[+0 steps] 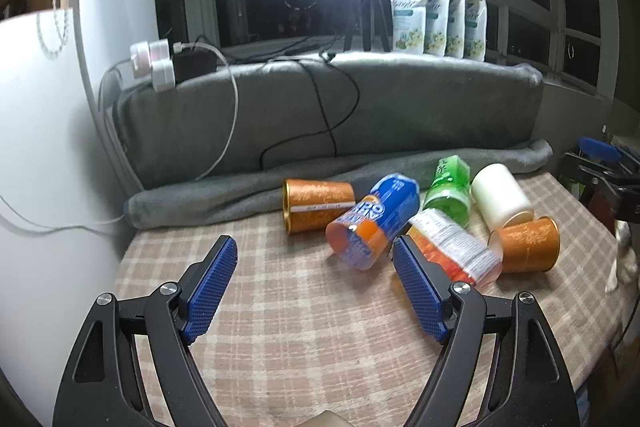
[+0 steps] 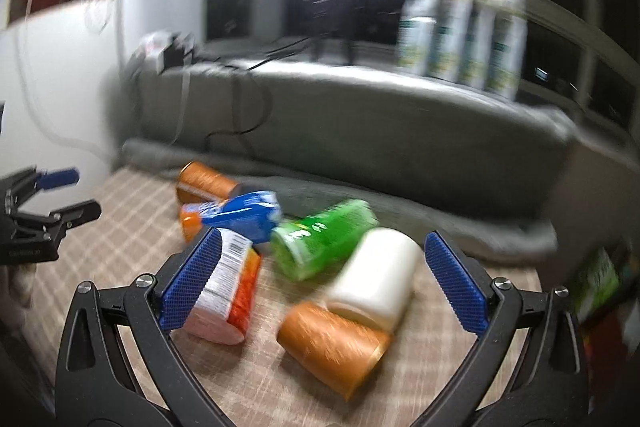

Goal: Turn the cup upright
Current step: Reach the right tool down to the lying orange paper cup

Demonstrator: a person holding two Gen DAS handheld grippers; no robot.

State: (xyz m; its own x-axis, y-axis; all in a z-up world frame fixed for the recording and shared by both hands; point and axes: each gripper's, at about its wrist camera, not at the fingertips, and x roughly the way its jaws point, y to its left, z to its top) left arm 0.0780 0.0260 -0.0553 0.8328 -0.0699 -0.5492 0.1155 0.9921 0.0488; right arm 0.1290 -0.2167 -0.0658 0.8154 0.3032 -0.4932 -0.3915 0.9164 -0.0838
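Note:
Several cups lie on their sides in a pile on the checked tablecloth: an orange cup at the left, a blue and orange cup, a white-labelled orange cup, a green cup, a white cup and another orange cup. My left gripper is open and empty, just short of the blue cup. My right gripper is open and empty above the white cup, the green cup and the near orange cup. The right wrist view is blurred.
A rolled grey blanket and a grey cushion bound the table's far side. Cables hang over the cushion. Pouches and a tripod stand on the sill. A white wall is at the left.

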